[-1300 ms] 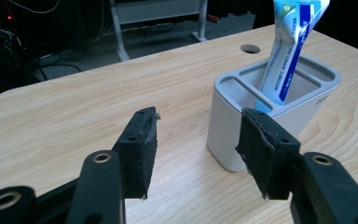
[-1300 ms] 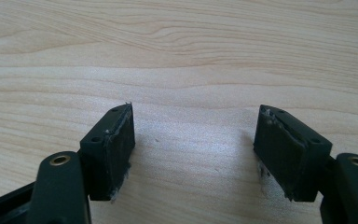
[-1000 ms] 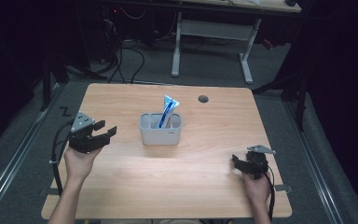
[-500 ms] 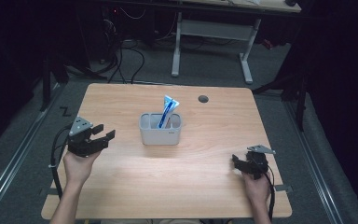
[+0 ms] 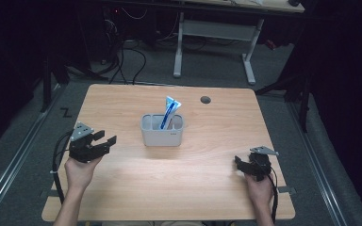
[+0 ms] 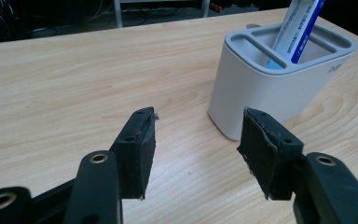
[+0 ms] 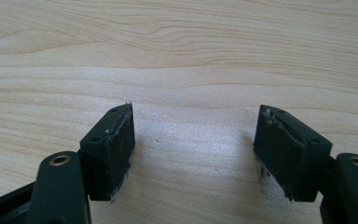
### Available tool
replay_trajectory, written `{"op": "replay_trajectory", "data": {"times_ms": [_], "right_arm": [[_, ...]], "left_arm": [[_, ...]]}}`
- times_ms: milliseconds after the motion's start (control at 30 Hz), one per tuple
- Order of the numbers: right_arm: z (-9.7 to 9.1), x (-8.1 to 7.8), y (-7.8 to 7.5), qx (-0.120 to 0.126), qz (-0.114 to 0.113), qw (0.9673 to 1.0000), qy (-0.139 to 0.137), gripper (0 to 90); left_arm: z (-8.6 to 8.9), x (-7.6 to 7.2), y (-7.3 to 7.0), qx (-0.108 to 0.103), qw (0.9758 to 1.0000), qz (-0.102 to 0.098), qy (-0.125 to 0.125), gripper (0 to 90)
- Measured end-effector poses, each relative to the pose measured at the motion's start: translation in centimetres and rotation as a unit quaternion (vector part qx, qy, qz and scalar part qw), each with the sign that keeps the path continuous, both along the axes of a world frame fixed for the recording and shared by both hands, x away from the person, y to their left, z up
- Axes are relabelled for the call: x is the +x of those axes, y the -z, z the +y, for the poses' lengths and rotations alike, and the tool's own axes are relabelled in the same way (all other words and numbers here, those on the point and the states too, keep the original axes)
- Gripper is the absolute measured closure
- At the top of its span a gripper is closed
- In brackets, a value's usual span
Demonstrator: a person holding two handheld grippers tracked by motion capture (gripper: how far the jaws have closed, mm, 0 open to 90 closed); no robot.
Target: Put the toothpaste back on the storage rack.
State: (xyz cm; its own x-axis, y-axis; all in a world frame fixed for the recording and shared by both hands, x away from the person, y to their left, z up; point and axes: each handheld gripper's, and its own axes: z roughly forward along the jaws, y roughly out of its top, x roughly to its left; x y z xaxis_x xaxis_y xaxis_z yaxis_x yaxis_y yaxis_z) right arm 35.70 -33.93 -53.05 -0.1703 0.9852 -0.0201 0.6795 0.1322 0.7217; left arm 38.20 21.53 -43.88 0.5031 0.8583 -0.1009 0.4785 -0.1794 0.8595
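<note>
Dim room, grey floor (image 5: 207,70), white desk frame (image 5: 214,33) behind.

A rectangular table (image 5: 136,197) with a light wood-grain top and rounded corners is seen in the high view. A round dark cable hole (image 5: 205,100) is set into the top near the far edge, right of centre. A white-grey holder (image 5: 162,132) with several compartments is stood directly on the top, roughly at the middle and slightly toward the far side. A blue-and-white tube (image 5: 168,111) is stood upright and tilted in the holder's compartment, not on the wood itself. Around the holder, bare wood is shown. The table is stood on grey carpeted floor (image 5: 320,155), on which dark cables (image 5: 127,61) are laid beyond the far edge.
</note>
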Motion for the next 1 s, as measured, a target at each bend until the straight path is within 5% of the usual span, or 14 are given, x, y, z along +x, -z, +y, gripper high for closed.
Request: {"op": "replay_trajectory", "data": {"times_ms": [1000], "right_arm": [[0.0, 0.0, 0.0, -0.001, 0.000, 1.0000, -0.001, 28.9]], "left_arm": [[-0.1, -0.3, 3.2, 0.001, 0.9991, 0.042, -0.006, 44.7]]}}
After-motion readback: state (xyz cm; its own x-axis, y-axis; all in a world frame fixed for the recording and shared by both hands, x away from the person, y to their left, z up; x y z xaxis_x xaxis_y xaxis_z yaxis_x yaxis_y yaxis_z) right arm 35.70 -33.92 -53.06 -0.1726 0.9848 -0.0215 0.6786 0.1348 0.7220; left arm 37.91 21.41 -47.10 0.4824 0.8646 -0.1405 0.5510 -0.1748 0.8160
